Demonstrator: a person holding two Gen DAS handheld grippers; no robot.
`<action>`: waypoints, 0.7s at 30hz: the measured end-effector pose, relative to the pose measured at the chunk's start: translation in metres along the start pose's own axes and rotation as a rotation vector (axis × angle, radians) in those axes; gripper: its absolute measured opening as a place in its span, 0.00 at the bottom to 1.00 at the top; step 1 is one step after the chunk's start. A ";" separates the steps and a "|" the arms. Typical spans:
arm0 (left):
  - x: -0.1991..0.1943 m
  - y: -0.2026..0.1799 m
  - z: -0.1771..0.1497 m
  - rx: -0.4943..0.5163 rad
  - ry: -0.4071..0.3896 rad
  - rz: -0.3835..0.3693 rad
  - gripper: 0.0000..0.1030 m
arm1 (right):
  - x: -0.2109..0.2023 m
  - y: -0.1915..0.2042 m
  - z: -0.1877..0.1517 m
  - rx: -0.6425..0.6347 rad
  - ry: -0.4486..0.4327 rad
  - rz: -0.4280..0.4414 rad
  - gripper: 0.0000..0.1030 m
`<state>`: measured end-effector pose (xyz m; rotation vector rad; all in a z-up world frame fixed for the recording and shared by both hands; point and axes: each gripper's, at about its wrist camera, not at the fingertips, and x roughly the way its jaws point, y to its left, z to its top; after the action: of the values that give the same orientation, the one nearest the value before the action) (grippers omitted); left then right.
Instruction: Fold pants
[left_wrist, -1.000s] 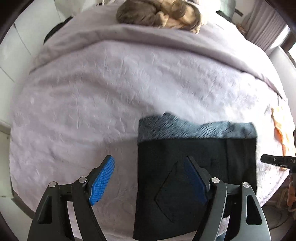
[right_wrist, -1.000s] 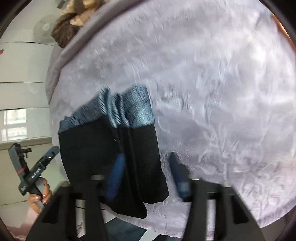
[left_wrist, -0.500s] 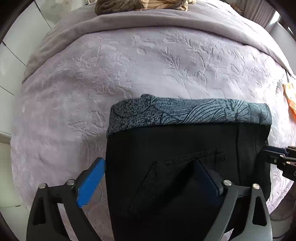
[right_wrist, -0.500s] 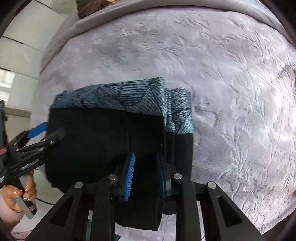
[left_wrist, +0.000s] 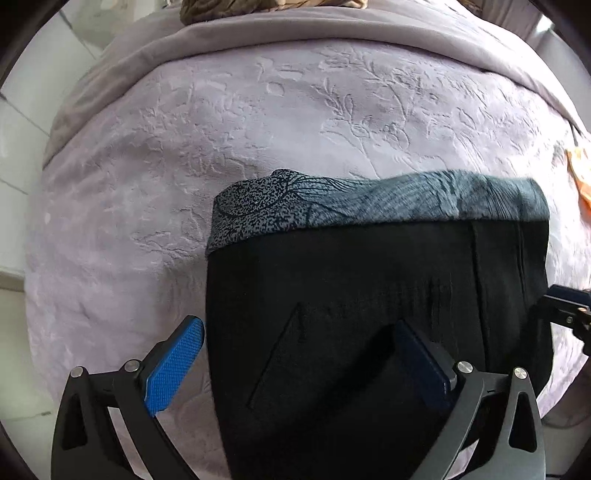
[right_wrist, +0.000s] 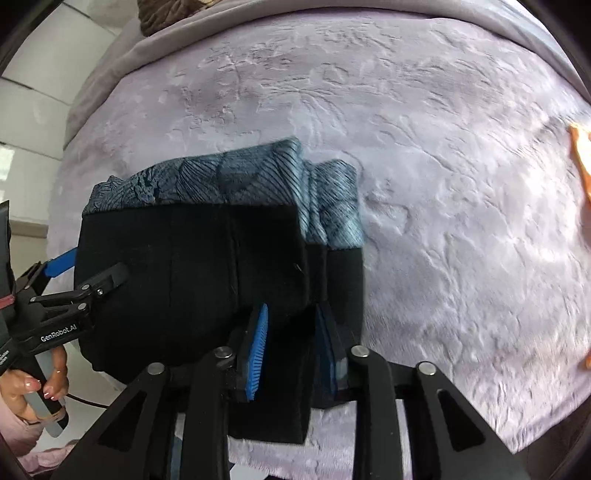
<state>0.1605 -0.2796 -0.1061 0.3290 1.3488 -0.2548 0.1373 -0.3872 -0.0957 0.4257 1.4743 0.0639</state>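
The black pants (left_wrist: 369, 302) lie folded into a compact block on the bed (left_wrist: 280, 122), near its front edge, on a lilac bedspread with an embossed leaf pattern. A band of blue-grey patterned lining (left_wrist: 376, 199) runs along the far side of the block, so that end points away toward the head of the bed; the near end hangs slightly past the mattress edge. In the left wrist view the band's long axis runs left to right.

The left hand-held gripper (left_wrist: 299, 354) has its jaws spread wide: the left blue pad (left_wrist: 173, 369) rests just beside the left edge of the pants, while the right finger sits over the black fabric. The right hand-held gripper (right_wrist: 290, 345) has its jaws drawn close, clamped on a fold of the black fabric at the block's right near corner.

An orange cloth (right_wrist: 581, 162) lies at the bed's right edge, well apart from the pants. A brown bundle (left_wrist: 266, 5) sits at the far end.
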 end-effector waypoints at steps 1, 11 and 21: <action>-0.004 -0.002 -0.003 0.014 -0.003 0.008 1.00 | -0.003 0.000 -0.004 0.011 0.004 -0.010 0.43; -0.037 -0.005 -0.025 0.107 -0.029 -0.015 1.00 | -0.037 0.013 -0.050 0.120 -0.034 -0.054 0.76; -0.055 0.003 -0.034 0.156 -0.056 -0.073 1.00 | -0.047 0.049 -0.077 0.207 -0.061 -0.121 0.80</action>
<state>0.1190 -0.2648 -0.0584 0.4001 1.2897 -0.4286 0.0678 -0.3380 -0.0387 0.5006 1.4486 -0.1982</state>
